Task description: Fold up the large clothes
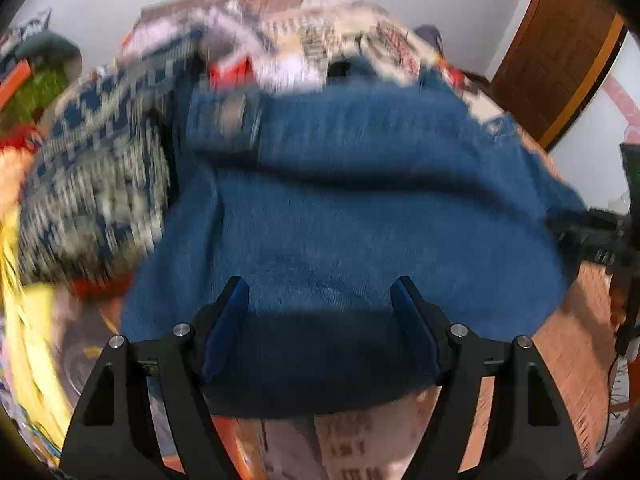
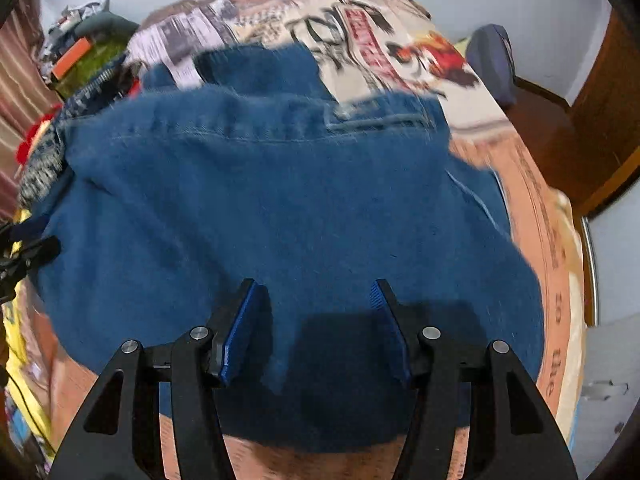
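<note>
A pair of blue jeans (image 1: 360, 208) lies folded on a bed with a printed sheet (image 1: 344, 436). The jeans fill the middle of the right wrist view (image 2: 280, 216) too, with a seam and pocket edge at the far side. My left gripper (image 1: 320, 292) is open and empty just above the near edge of the jeans. My right gripper (image 2: 314, 292) is open and empty above the near part of the jeans. The other gripper shows as black parts at the right edge of the left wrist view (image 1: 596, 236). Both views are motion-blurred.
A blue and white patterned cloth (image 1: 96, 164) lies left of the jeans, with yellow (image 1: 28, 332) and red clothes beside it. A cluttered shelf (image 2: 80, 56) stands at far left. A brown wooden door (image 1: 556, 52) is at right. A dark pillow (image 2: 492, 60) sits far right.
</note>
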